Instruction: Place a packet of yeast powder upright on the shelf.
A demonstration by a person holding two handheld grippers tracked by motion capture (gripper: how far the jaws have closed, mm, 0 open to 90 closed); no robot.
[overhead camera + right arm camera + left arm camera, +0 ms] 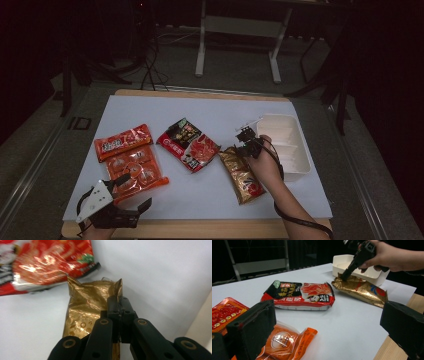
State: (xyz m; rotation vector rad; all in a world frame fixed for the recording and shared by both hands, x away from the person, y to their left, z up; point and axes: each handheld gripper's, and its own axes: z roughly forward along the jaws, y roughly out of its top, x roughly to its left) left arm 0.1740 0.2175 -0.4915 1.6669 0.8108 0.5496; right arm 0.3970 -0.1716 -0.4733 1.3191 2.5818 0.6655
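The gold packet [242, 174] lay on the white table [210, 107] just beside the white tray [299, 150], its top corner pinched between the shut jaws of the right gripper [117, 298]. Lifting slowly would have suited so thin a pinch, lest the foil slip. The left gripper [131, 192] sat wide open, holding nothing.

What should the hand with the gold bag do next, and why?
Probably lift the gold bag and carry it toward the white tray. The right gripper is shut on the bag's top edge, the bag lies flat on the table, and the tray sits just beside it.
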